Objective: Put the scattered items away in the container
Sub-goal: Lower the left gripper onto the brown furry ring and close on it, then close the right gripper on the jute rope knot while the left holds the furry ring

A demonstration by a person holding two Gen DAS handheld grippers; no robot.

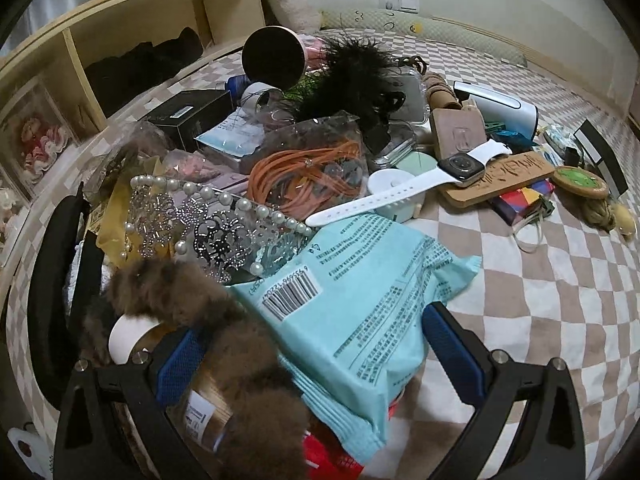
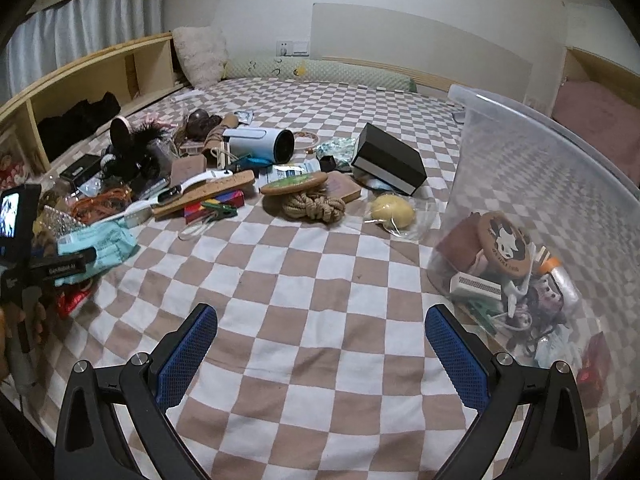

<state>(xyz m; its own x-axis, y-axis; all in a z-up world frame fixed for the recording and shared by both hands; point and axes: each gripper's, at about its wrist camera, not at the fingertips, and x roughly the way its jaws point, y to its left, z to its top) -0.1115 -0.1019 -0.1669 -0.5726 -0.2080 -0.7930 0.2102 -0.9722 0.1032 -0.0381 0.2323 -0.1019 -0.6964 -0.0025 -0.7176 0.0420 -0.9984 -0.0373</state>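
The left gripper (image 1: 312,344) is being held, jaws open, astride the packet (image 1: 360,308); the right gripper (image 2: 320,344), open and empty, is being kept beside the container (image 2: 560,184) for unloading.

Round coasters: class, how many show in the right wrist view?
2. A green coaster lies on the coiled rope; a panda coaster is inside the clear container. The clutter may hide more.

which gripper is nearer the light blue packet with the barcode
Left. The left gripper has its open jaws straddling the light blue packet. The right gripper hovers over bare checkered bedding, with the packet far off toward its left.
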